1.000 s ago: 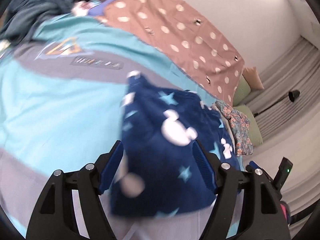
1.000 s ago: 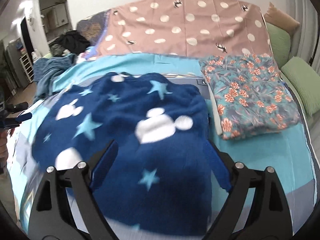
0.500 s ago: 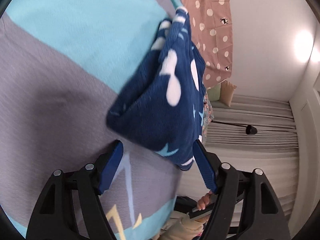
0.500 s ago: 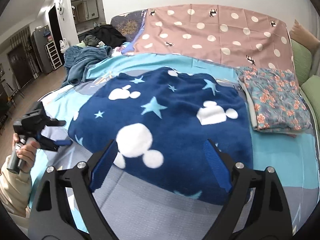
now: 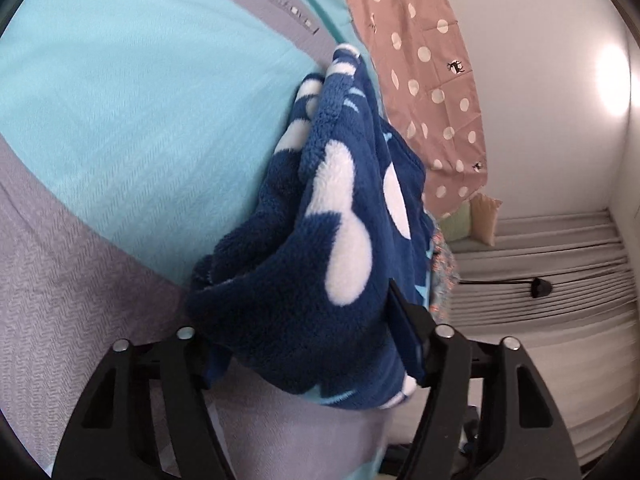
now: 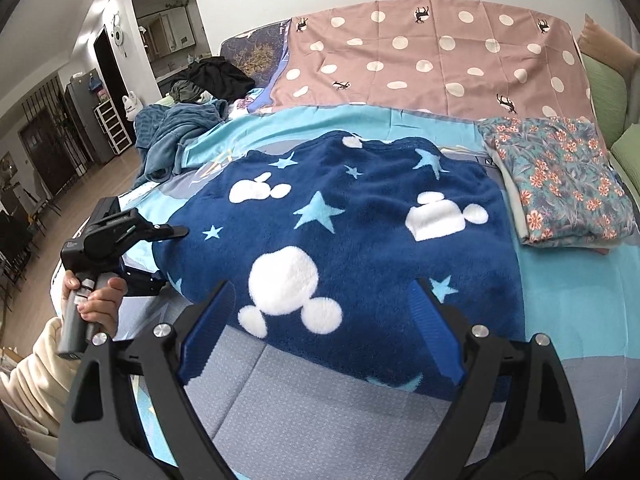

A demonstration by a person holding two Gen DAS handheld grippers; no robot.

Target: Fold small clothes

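Observation:
A navy fleece garment (image 6: pixel 352 240) with white mouse heads and light blue stars lies spread on the bed. In the left wrist view its left edge (image 5: pixel 320 248) fills the space between my jaws. My left gripper (image 5: pixel 308 340) is open, jaws wide around that edge; it also shows in the right wrist view (image 6: pixel 160 256), one finger above the cloth edge and one below. My right gripper (image 6: pixel 320 336) is open and empty, just in front of the garment's near edge.
A folded floral garment (image 6: pixel 560 184) lies to the right of the fleece. A pink dotted cloth (image 6: pixel 432 56) covers the bed's far end. A crumpled blue blanket (image 6: pixel 176 136) and dark clothes (image 6: pixel 216 76) lie at far left. Green cushions (image 6: pixel 608 92) line the right side.
The left gripper has rolled sideways and pushed in onto the fleece's left edge, which now sits between its open jaws. The right gripper has pulled back and risen.

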